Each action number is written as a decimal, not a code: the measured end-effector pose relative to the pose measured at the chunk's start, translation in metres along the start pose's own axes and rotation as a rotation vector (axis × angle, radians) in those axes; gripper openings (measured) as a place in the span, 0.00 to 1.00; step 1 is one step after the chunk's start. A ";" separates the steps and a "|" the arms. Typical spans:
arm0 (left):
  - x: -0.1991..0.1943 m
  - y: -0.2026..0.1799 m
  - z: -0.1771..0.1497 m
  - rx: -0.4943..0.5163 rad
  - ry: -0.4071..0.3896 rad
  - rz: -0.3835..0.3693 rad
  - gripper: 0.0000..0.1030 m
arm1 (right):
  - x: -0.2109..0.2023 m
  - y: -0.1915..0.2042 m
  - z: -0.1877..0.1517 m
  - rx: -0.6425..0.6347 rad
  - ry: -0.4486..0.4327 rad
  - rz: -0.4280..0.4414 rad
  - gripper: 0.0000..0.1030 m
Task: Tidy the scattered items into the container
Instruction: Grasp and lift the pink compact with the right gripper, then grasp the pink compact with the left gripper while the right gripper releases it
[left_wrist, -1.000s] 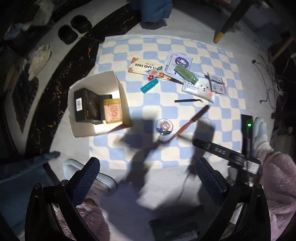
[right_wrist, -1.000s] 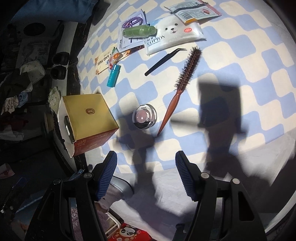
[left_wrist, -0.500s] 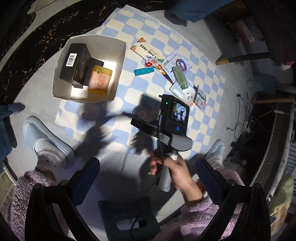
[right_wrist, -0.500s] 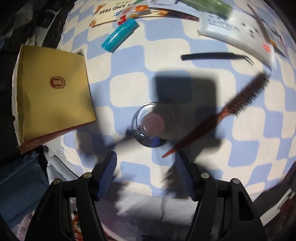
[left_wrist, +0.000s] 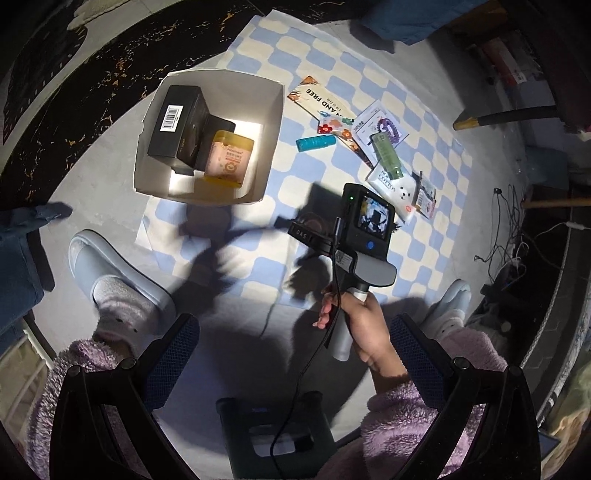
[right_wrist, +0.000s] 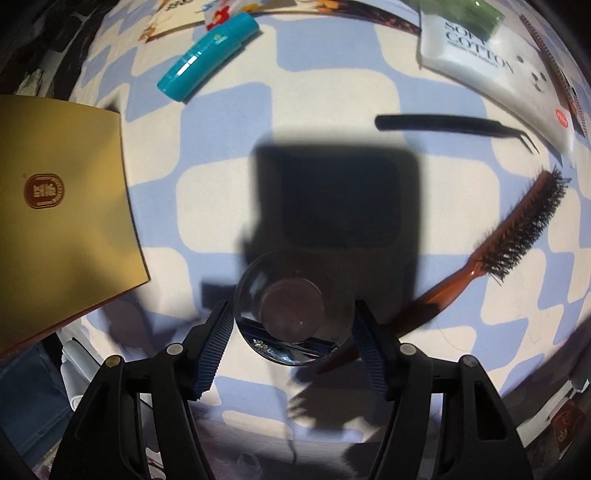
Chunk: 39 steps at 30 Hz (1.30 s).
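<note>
The right gripper (right_wrist: 293, 325) is pointed steeply down over a small round clear jar (right_wrist: 293, 312), which is bracketed by the blue pads; the jaws are closing, with the jar between them but no pad clearly pressed on it yet. The left gripper (left_wrist: 291, 354) is held high and spread wide, with nothing between its fingers.

A slip could be expected: the jar wall is smooth and curved, so an off-centre squeeze may shoot it out across the checked cloth (right_wrist: 332, 92). The handle of the hairbrush (right_wrist: 509, 240) lies touching or just beside the jar at 4 o'clock, and could be caught by the right-hand finger and dragged along.

From the jar, the gold-sided container (right_wrist: 62, 206) stands at 9 o'clock, near and unobstructed. In the left view its white inside (left_wrist: 229, 99) is seen already loaded with a black box (left_wrist: 181, 125) and a yellow pack (left_wrist: 229, 158). A teal tube (right_wrist: 207, 55) lies at 11 o'clock, black tweezers (right_wrist: 450, 123) at 1 o'clock, and a cotton pack (right_wrist: 491, 70) beyond them.
</note>
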<state>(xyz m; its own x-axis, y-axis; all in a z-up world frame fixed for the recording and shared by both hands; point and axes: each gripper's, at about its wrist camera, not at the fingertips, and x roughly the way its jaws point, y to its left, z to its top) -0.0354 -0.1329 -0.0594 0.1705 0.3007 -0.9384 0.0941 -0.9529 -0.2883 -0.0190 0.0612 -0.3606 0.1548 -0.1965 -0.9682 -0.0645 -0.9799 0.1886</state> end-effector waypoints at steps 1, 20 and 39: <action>0.000 -0.005 -0.002 -0.008 -0.003 -0.001 1.00 | -0.001 0.001 -0.002 -0.023 -0.004 -0.014 0.61; 0.004 -0.052 -0.029 0.128 -0.082 -0.108 1.00 | -0.211 0.004 -0.099 -0.218 -0.405 0.412 0.61; 0.030 -0.052 -0.033 0.277 0.025 -0.449 0.77 | -0.300 -0.007 -0.181 -0.294 -0.549 0.586 0.61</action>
<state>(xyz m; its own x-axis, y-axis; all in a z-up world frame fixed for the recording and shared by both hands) -0.0030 -0.0730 -0.0665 0.1968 0.6792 -0.7071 -0.0988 -0.7038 -0.7035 0.1132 0.1208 -0.0415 -0.3283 -0.7050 -0.6287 0.2854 -0.7085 0.6454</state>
